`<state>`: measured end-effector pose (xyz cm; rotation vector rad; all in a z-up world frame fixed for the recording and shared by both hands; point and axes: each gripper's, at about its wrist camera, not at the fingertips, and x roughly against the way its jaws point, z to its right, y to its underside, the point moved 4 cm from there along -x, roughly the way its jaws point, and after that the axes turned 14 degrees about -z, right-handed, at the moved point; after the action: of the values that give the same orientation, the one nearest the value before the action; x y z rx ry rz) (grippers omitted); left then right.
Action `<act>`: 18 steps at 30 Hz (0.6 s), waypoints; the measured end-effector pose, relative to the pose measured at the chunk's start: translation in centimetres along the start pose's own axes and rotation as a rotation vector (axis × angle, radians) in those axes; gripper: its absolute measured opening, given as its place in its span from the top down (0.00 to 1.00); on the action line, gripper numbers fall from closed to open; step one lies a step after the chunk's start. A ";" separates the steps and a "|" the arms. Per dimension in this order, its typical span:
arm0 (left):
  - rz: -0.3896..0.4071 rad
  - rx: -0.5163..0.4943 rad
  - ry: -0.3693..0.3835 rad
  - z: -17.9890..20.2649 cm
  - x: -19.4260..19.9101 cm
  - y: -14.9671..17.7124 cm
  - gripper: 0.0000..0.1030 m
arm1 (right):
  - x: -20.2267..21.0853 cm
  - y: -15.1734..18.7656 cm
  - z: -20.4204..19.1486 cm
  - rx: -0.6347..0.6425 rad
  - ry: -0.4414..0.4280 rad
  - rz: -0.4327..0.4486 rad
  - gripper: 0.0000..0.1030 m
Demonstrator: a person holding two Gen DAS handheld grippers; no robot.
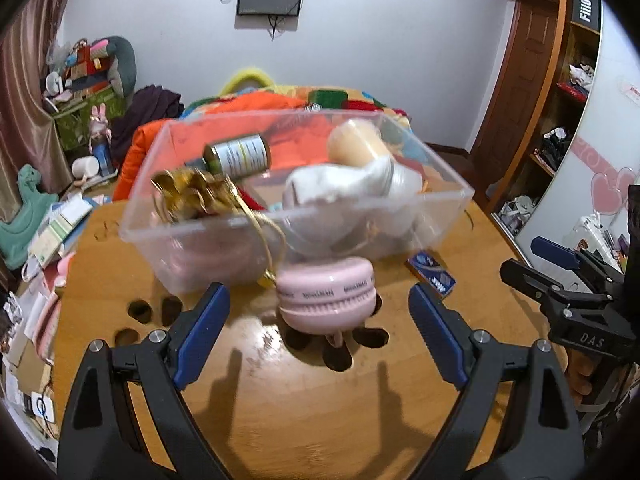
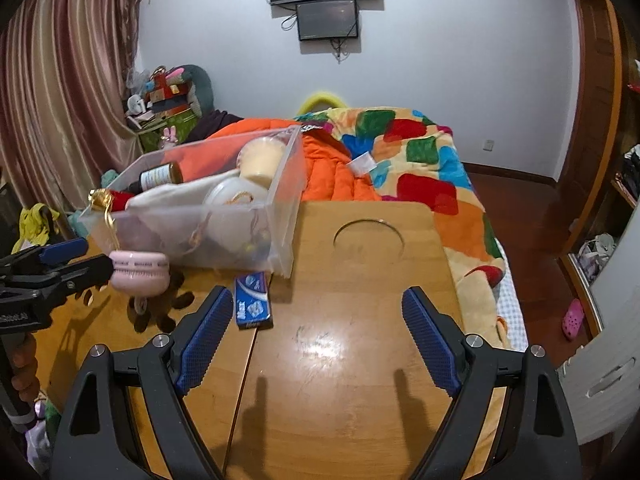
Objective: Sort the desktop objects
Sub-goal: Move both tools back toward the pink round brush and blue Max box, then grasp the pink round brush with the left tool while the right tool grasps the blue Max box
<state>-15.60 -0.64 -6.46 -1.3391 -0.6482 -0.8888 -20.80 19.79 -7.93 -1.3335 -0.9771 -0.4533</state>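
Observation:
A clear plastic bin point(image 1: 436, 204) point(image 2: 280, 216) stands on the wooden table point(image 1: 304, 408) point(image 2: 360, 360). It holds a brown bottle point(image 1: 240, 156) point(image 2: 160, 176), gold ribbon point(image 1: 188, 192), a white cloth point(image 1: 344, 184) and a cream cup point(image 2: 260, 160). A pink round case point(image 1: 326, 296) point(image 2: 138, 274) stands in front of the bin. A blue packet point(image 1: 432, 274) point(image 2: 253, 300) lies flat beside it. My left gripper point(image 1: 318, 304) is open, just short of the pink case. My right gripper point(image 2: 318, 308) is open and empty, right of the blue packet.
A bed with an orange quilt point(image 2: 332, 168) and a patchwork blanket point(image 2: 420, 152) lies behind the table. A round recess point(image 2: 368, 238) marks the table's far right. Several holes point(image 1: 140, 310) pierce the tabletop near the pink case. Clutter lines the floor at left.

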 end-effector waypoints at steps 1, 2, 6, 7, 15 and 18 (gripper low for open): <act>-0.010 0.004 0.004 0.0 -0.3 0.1 0.11 | -0.3 0.1 -0.1 0.008 -0.002 -0.006 0.18; -0.017 0.013 0.004 0.0 -0.7 0.2 0.11 | -0.6 0.1 -0.4 0.017 -0.001 -0.012 0.18; -0.033 0.028 0.002 0.1 -1.9 0.5 0.11 | -1.8 0.2 -1.4 0.057 -0.018 -0.035 0.19; -0.036 0.028 0.002 0.1 -2.1 0.4 0.11 | -2.2 0.1 -1.7 0.068 -0.028 -0.042 0.20; -0.047 0.042 0.003 0.7 -3.5 -0.3 0.11 | -4.5 -0.7 -3.4 0.133 -0.059 -0.107 0.40; -0.056 0.050 0.009 0.7 -3.9 -0.5 0.12 | -5.4 -0.9 -3.8 0.141 -0.069 -0.139 0.46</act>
<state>-18.01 0.76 -9.38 -1.2771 -0.6992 -0.9174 -23.23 14.71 -11.48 -1.1654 -1.1433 -0.4367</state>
